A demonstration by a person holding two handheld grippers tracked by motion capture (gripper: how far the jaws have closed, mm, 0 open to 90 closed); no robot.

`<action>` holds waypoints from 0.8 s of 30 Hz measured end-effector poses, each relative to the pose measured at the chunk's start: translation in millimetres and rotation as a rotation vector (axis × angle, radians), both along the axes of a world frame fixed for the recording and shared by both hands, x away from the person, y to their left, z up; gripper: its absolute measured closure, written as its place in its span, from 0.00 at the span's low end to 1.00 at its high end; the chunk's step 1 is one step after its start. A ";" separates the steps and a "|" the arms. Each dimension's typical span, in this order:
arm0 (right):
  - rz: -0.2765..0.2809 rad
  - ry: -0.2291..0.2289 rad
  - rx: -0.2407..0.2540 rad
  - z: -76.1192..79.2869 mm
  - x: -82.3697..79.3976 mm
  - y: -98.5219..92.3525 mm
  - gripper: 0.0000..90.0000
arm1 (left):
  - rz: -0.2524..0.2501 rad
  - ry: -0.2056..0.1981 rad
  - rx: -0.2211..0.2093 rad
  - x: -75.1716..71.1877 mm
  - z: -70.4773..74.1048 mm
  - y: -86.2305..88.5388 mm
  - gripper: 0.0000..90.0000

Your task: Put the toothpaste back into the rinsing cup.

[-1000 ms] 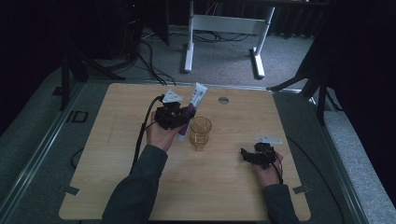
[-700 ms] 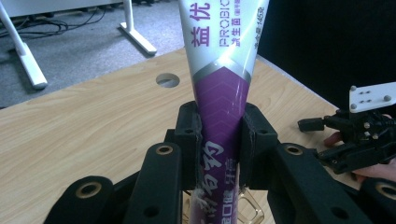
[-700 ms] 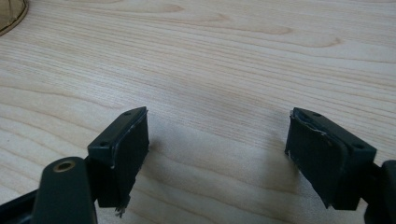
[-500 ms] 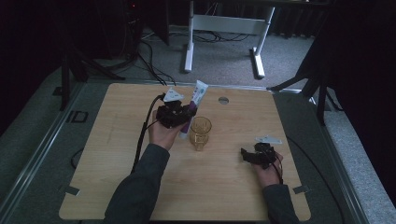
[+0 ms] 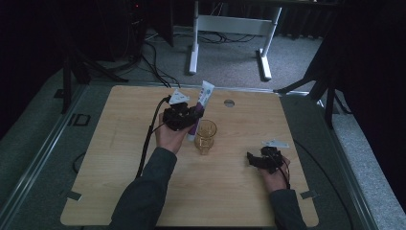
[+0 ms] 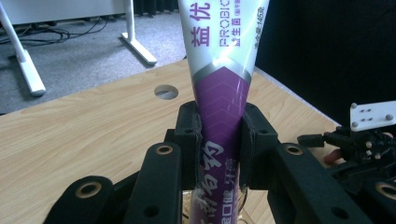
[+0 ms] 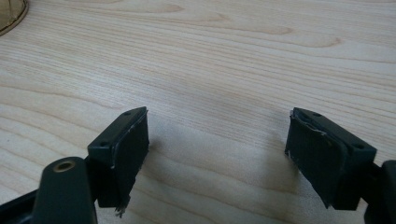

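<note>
The tube [image 6: 219,93] is squeezed by the left gripper [image 6: 219,135] beside the cup [image 5: 206,135] — the right gripper [image 7: 217,149] is held wide open, empty.

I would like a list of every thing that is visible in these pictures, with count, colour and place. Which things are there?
toothpaste tube: one, white and purple, upright, clamped in the left gripper beside the glass
glass: one, amber, near the table's middle
table: one, light wood, with a round hole near its far edge
desk frame: one, white, on the grey carpet behind the table
left gripper: one, black, shut on the tube, its cable trailing back along the forearm
right gripper: one, black, jaws open over bare wood at the table's right
sleeves: two, dark, at the bottom edge
</note>
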State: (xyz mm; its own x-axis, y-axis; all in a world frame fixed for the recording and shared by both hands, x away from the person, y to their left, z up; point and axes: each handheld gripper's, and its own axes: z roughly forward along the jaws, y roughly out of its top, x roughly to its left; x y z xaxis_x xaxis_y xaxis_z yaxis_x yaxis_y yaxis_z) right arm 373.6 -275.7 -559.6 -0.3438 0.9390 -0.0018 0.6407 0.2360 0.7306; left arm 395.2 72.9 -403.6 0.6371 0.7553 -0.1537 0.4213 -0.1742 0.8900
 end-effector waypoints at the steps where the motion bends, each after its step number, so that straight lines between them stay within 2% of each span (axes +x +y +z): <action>1: 0.000 0.000 0.000 0.0 0.0 0.0 0.23 | 0.001 -0.002 -0.002 0.1 0.0 -0.6 0.81; 24: 0.000 0.000 0.000 0.0 0.0 0.0 0.23 | -0.004 -0.043 -0.054 4.4 -2.4 -11.5 0.80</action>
State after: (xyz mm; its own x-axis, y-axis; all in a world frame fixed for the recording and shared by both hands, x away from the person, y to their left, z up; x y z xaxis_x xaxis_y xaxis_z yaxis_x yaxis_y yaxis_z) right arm 373.5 -275.8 -559.6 -0.3438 0.9390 -0.0016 0.6408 0.2359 0.7306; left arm 399.6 61.4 -406.0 0.6472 0.7440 -0.1664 0.3819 -0.1275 0.9154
